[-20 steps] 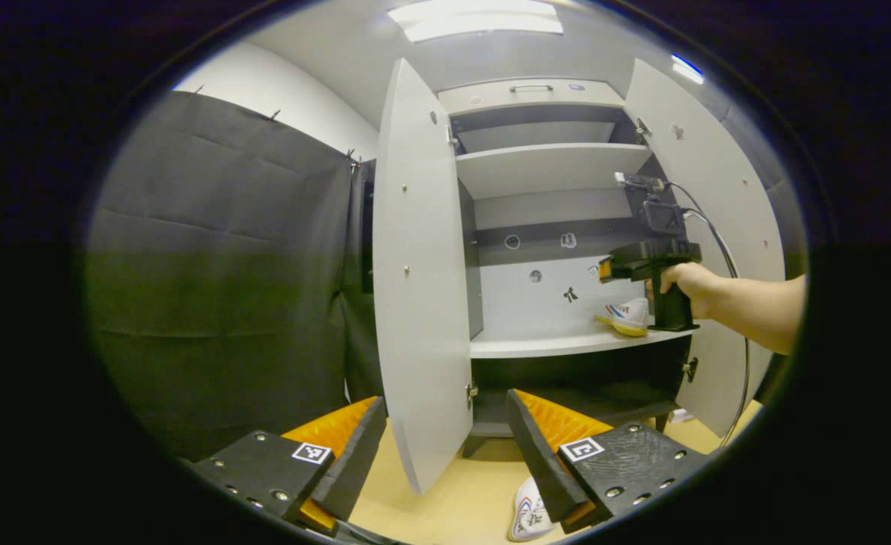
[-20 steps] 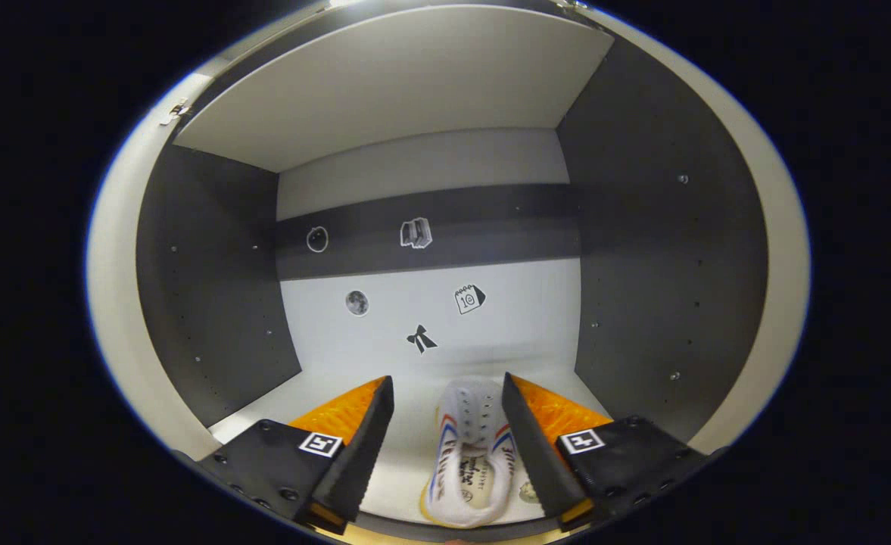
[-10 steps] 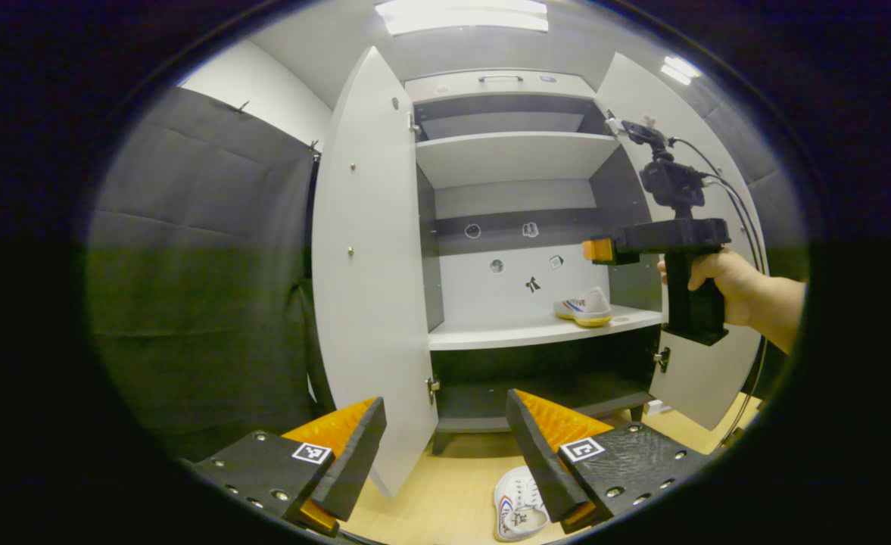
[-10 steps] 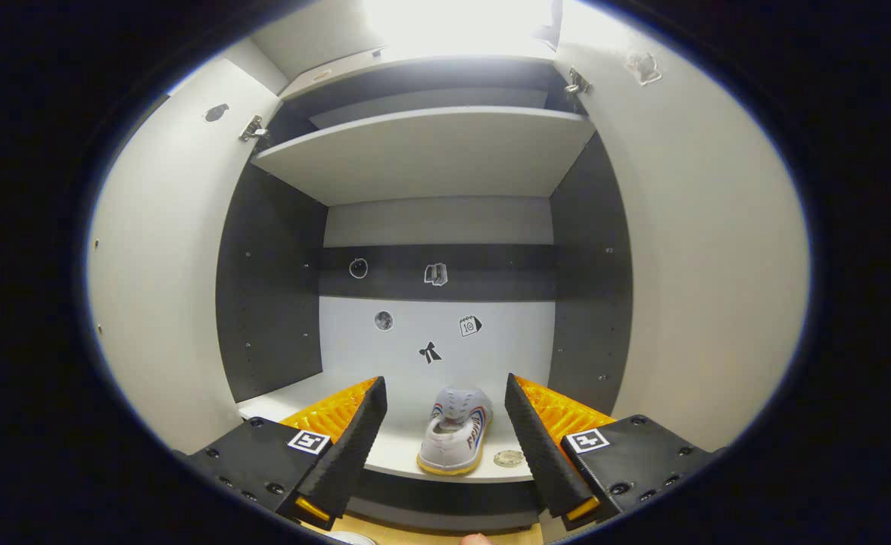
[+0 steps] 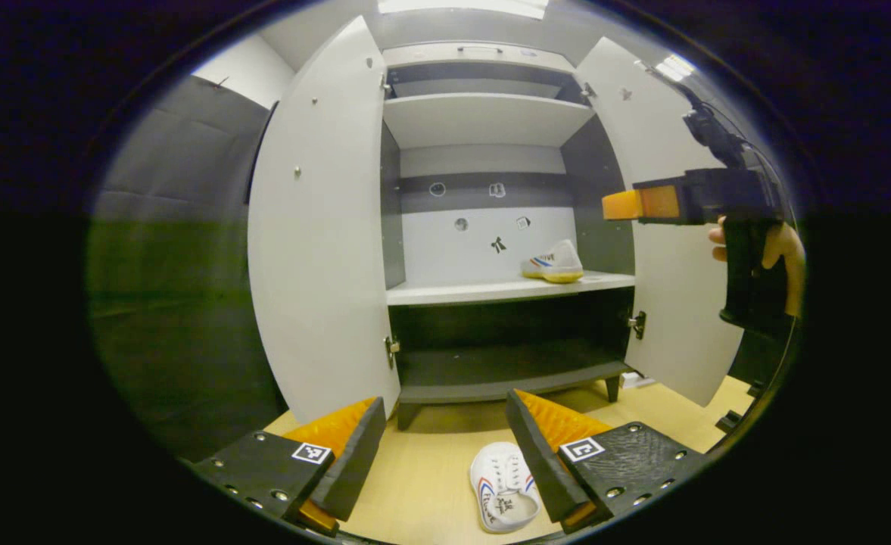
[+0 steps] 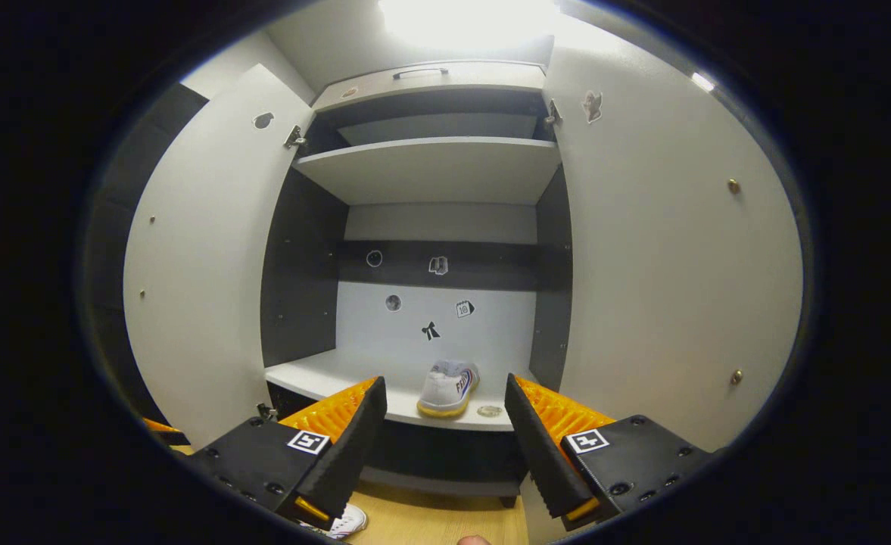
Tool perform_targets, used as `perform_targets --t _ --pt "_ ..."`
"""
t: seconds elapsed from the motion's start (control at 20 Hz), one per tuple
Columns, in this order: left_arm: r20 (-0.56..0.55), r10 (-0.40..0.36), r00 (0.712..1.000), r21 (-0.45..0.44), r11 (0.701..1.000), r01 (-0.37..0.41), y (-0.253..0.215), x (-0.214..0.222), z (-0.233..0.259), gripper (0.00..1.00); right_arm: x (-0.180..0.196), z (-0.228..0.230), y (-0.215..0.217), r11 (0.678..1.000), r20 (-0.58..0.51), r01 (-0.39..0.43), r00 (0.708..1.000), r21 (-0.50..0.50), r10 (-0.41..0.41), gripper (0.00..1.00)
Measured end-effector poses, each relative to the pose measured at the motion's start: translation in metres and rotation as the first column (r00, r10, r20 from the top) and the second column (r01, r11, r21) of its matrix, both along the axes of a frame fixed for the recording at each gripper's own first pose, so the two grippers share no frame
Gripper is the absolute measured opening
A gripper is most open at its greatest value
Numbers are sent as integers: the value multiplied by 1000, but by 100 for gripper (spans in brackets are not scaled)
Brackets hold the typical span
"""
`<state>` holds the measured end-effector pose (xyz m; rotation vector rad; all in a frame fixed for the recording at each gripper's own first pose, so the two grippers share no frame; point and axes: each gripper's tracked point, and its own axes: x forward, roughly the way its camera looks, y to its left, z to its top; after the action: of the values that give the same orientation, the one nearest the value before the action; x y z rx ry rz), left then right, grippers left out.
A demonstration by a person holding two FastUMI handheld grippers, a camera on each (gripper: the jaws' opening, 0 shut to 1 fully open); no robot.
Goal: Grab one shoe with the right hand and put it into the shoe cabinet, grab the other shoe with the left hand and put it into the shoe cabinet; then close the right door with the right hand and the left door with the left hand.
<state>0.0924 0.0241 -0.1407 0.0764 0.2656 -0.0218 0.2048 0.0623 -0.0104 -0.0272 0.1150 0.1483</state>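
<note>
Left gripper view: left tongs [image 5: 445, 454] wide open, holding nothing, hovering low over the wood floor [image 5: 430, 484] in front of the cabinet [image 5: 483, 121]. Left door [image 5: 324, 227] swung fully open, then the cabinet interior with small stickers [image 5: 498, 244] on the back panel. One shoe [image 5: 553, 263] sits on the middle shelf [image 5: 490, 290], toward its right end, toe pointing right. Second shoe [image 5: 503, 488] lies on the floor, opening up, just beside the inner edge of the left tongs' right finger [image 5: 536, 462], partly hidden by it. Right door [image 5: 672, 303] also open. At far right a hand [image 5: 774, 246] holds the right tongs [image 5: 623, 204] up in front of the right door, level with the space above the shelf; cannot tell their gap from this side. Right gripper view: right tongs [image 6: 445, 435] wide open, empty, outside the cabinet [image 6: 430, 166] and facing it. Left door [image 6: 203, 272] open, shoe [image 6: 447, 387] on the shelf [image 6: 324, 375] seen heel-on between the fingers, well apart from them. Right door [image 6: 665, 288] open close by. A bit of the floor shoe [image 6: 347, 522] shows at bottom edge.
</note>
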Motion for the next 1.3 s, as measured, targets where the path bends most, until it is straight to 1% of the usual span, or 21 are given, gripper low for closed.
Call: perform_targets --t 0.1,0.25,0.5,0.7,0.9,1.15,1.3 --pt "-47 -23 999 -6 1000 23 -3 0 -22 94 -16 -9 -3 1000 -23 -11 1000 -20 11 98" --pt "-114 -55 992 -12 998 54 -9 1 -55 93 -32 -14 -10 999 -35 -3 999 -39 2 98" --pt "-224 -99 969 -27 995 96 -20 5 -105 94 -57 -24 -14 999 -64 -4 998 -32 2 98" --pt "-325 -126 937 -65 992 111 -29 5 -141 95 -75 -39 -13 1000 -118 -19 993 -25 16 98" --pt "-414 -141 899 -52 990 131 -32 8 -180 94 -87 -38 -15 1000 -133 -26 991 -14 24 98" --pt "-516 -133 846 -52 991 124 -31 4 -219 94 -95 -42 -13 999 -156 -33 987 -7 31 98" --pt "-558 -120 821 -45 992 114 -28 1 -235 94 -97 -44 -12 999 -173 -36 984 6 36 98"
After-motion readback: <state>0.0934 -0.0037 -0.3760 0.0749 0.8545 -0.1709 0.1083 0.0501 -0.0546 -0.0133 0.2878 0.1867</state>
